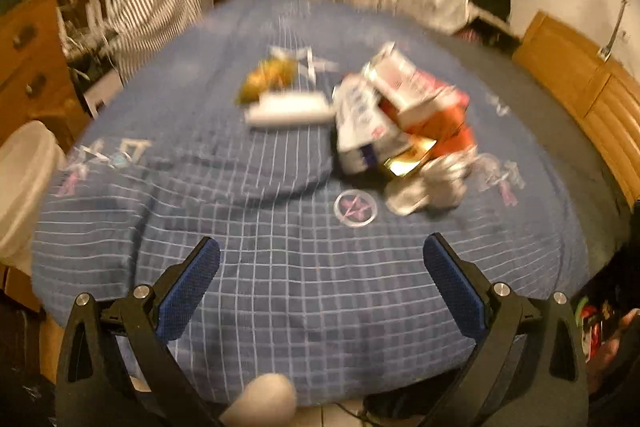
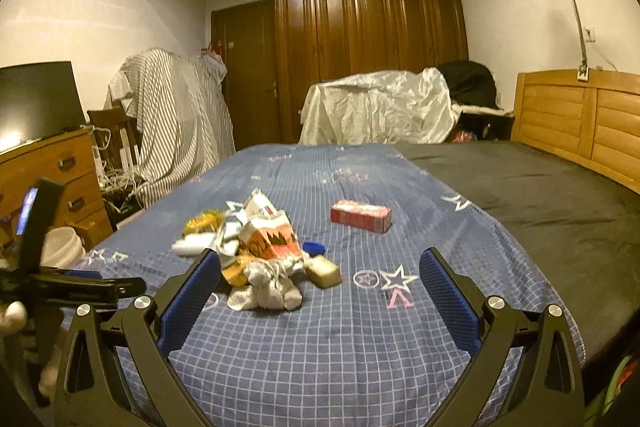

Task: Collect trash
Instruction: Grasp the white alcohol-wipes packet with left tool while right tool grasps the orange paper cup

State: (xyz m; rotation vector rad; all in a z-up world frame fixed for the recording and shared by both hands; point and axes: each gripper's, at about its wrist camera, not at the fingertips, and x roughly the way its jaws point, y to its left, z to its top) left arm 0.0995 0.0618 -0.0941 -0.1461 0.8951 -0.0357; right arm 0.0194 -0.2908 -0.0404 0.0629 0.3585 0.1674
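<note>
A heap of trash lies on the blue checked bedspread (image 2: 320,347): an orange-and-white carton (image 2: 272,239), crumpled white tissue (image 2: 268,291), a yellow wrapper (image 2: 202,221), a white tube (image 2: 192,245), a blue cap (image 2: 314,247), a pale block (image 2: 324,273). A red box (image 2: 360,215) lies apart, farther back. In the left wrist view the carton (image 1: 424,99), a white-blue pack (image 1: 360,123), the tube (image 1: 288,111) and tissue (image 1: 432,187) show blurred. My left gripper (image 1: 320,283) is open above the bedspread (image 1: 280,287), short of the heap. My right gripper (image 2: 320,299) is open, the heap just beyond its left finger.
A white bucket (image 2: 64,247) stands on the floor left of the bed, beside a wooden dresser (image 2: 52,171). A wooden headboard (image 2: 580,123) runs along the right. Covered furniture (image 2: 380,111) and a wardrobe (image 2: 368,43) stand behind the bed. The left gripper's body (image 2: 60,287) shows at the right wrist view's left edge.
</note>
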